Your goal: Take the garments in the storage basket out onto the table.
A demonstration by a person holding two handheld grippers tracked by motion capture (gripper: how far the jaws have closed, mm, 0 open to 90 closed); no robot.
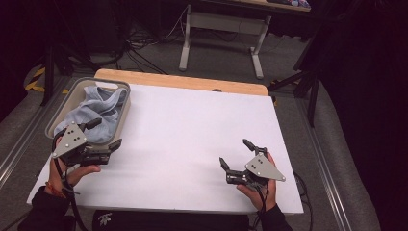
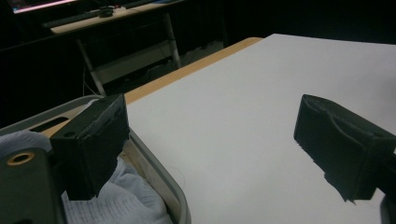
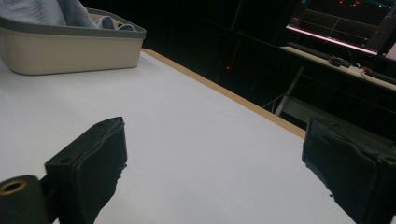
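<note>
The left gripper point(image 1: 105, 134) hung wide open and empty over the near rim of the basket point(image 1: 121, 120), one jaw above the blue cloth point(image 1: 98, 113) bunched inside. The right gripper point(image 1: 236, 154), equally open and empty, rested well apart. Nothing looked lifted out yet; the whole removal remained.
</note>
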